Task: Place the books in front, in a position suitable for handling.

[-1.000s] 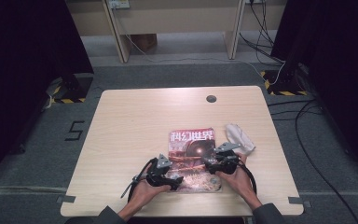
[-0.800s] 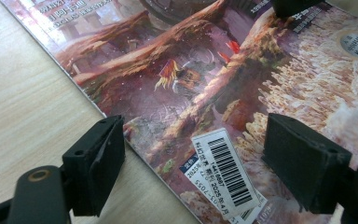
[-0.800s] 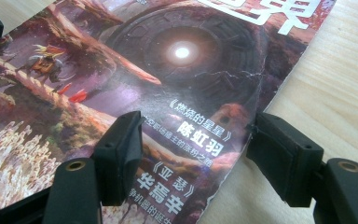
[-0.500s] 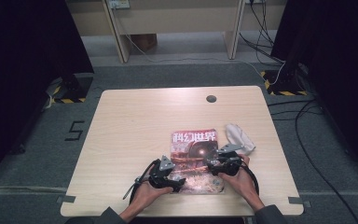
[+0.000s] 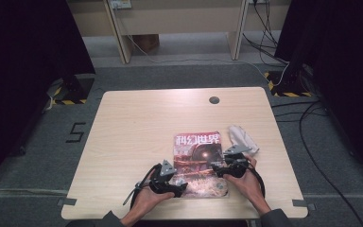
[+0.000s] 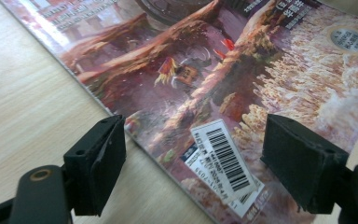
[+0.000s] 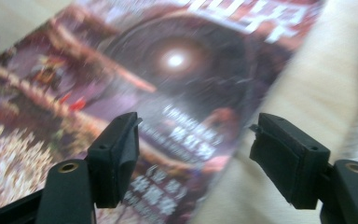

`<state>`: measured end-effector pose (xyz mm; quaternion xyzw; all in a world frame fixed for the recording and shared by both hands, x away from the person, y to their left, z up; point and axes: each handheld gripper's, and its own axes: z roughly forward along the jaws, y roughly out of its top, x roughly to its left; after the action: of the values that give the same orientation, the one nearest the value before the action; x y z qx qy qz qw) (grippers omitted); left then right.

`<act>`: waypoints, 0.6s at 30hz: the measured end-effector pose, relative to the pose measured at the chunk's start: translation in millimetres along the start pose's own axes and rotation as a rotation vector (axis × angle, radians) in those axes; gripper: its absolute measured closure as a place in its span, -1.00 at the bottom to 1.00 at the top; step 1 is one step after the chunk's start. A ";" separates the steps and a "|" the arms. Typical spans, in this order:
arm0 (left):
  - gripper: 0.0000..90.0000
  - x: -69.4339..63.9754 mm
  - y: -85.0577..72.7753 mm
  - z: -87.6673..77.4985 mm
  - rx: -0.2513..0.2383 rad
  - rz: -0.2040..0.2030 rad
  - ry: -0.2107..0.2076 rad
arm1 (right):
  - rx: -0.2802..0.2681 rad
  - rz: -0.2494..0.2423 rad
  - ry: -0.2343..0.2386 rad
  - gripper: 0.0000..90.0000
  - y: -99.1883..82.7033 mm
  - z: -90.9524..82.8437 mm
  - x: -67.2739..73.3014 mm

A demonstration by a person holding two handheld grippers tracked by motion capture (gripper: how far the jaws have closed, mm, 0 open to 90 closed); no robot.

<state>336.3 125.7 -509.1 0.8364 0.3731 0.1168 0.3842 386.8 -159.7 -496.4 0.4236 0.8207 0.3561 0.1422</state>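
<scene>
Magazine, closed, flat on table

Table (image 5: 137, 137), light wood. Magazine (image 5: 198, 163) lies cover-up near front edge, white cloth (image 5: 242, 138) just beside. 2 grippers over it: left gripper (image 5: 182, 182) w/ jaws wide, right gripper (image 5: 216, 169) jaws just been opening, nothing between. Not yet gripped; est. early stage.

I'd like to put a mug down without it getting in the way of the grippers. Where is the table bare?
The table is bare left of the magazine, and across the far strip around the round hole. It is crowded near the front edge: both open grippers, left and right, flank the magazine, with the white cloth just right of it.
</scene>
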 end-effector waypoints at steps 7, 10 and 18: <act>-0.54 8.1 -2.8 -16.5 -0.036 -0.024 0.003 | -0.049 0.030 -0.041 -0.27 6.2 -12.6 -21.5; -0.54 10.6 -6.4 -23.0 -0.043 -0.030 0.005 | -0.055 0.014 -0.080 -0.26 9.1 -16.1 -28.9; -0.54 13.8 -16.4 -32.1 -0.038 -0.037 0.007 | -0.049 0.028 -0.149 -0.22 10.1 -21.1 -47.7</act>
<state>321.6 160.4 -500.5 0.8214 0.3876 0.1199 0.4009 410.2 -203.5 -477.6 0.4566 0.7929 0.3456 0.2083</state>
